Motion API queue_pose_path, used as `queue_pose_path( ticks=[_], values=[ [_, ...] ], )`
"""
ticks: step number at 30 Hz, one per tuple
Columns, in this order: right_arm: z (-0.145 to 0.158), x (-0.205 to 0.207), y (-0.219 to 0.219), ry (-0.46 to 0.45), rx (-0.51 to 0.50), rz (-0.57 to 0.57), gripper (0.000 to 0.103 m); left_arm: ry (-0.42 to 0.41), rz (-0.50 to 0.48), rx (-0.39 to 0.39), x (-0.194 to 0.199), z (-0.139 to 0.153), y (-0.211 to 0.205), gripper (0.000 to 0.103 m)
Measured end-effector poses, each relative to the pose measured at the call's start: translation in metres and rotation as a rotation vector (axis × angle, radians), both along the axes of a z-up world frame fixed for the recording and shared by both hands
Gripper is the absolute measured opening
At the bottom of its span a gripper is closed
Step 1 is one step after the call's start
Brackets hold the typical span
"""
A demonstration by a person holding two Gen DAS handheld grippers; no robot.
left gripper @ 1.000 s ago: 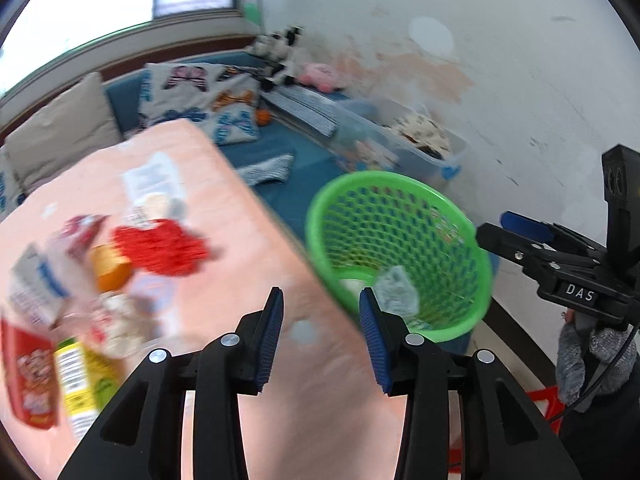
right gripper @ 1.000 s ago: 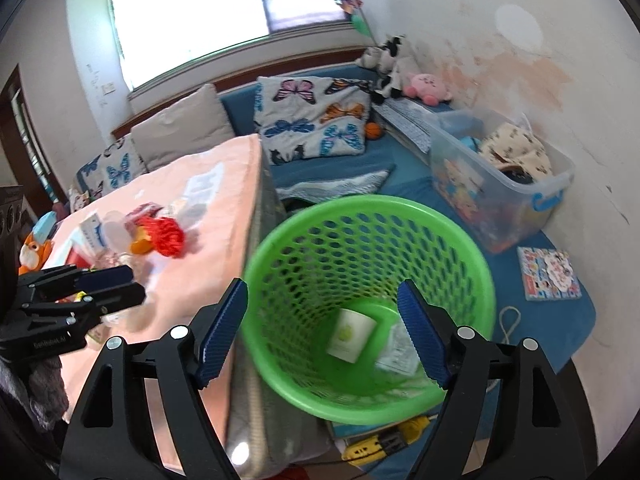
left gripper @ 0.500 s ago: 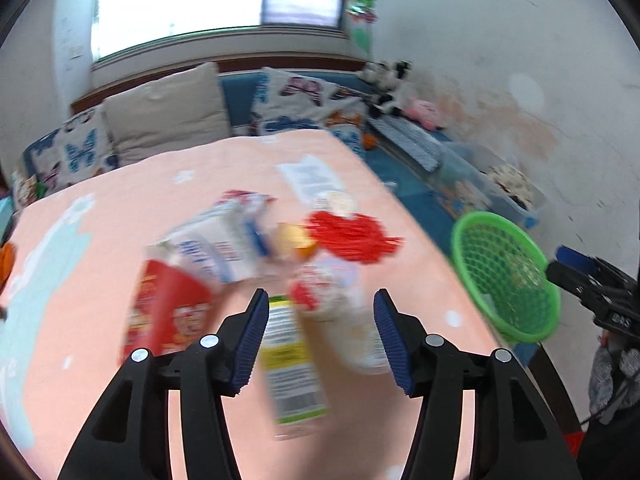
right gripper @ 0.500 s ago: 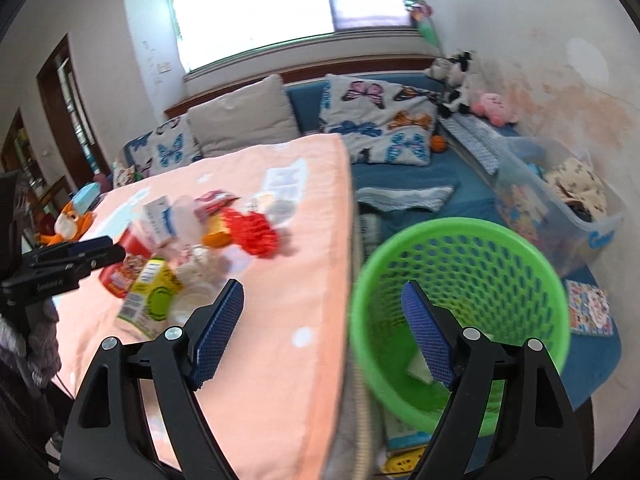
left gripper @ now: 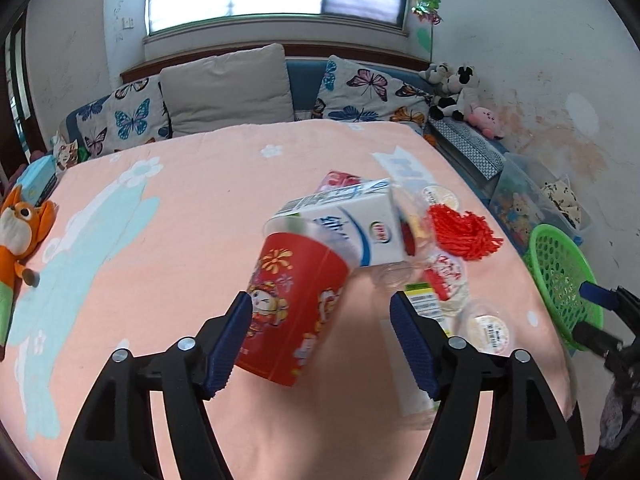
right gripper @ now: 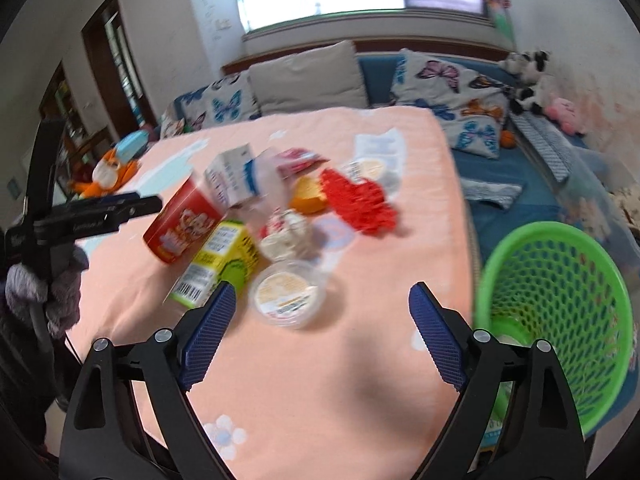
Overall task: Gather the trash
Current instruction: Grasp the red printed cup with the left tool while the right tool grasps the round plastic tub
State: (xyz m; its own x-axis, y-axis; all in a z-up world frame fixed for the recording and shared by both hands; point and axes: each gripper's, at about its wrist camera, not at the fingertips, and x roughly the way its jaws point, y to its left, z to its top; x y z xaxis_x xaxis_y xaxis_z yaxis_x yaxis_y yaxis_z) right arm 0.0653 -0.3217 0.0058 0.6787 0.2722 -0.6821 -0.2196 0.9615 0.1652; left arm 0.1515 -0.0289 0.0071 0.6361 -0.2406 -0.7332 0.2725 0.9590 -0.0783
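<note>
red cup (left gripper: 294, 308) between jaws, yellow carton (right gripper: 218, 266) (right view)

Both the left gripper (left gripper: 320, 340) and right gripper (right gripper: 322, 334) hover, fingers spread wide.

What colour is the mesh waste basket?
Bright green; the right wrist view shows it best.

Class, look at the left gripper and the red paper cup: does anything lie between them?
Nothing visible does. The left gripper is open, and the red paper cup lies directly ahead of its fingers on the pink cloth.
</note>
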Motion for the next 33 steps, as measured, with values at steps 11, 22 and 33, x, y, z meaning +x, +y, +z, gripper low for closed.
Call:
queue_pose_path(
  ticks=[11,22,33],
  values=[
    [-0.040,0.023,0.042,0.088,-0.059,0.093,0.091,0.050,-0.035,0.022,0.019,-0.022,0.005,0.082],
    [-0.066,0.045,0.048,0.145,-0.076,0.089,0.091,0.106,-0.061,0.007,0.039,-0.039,0.006,0.084],
    [-0.076,0.059,0.048,0.169,-0.072,0.083,0.090,0.138,-0.070,0.018,0.058,-0.054,0.001,0.084]
  ],
)
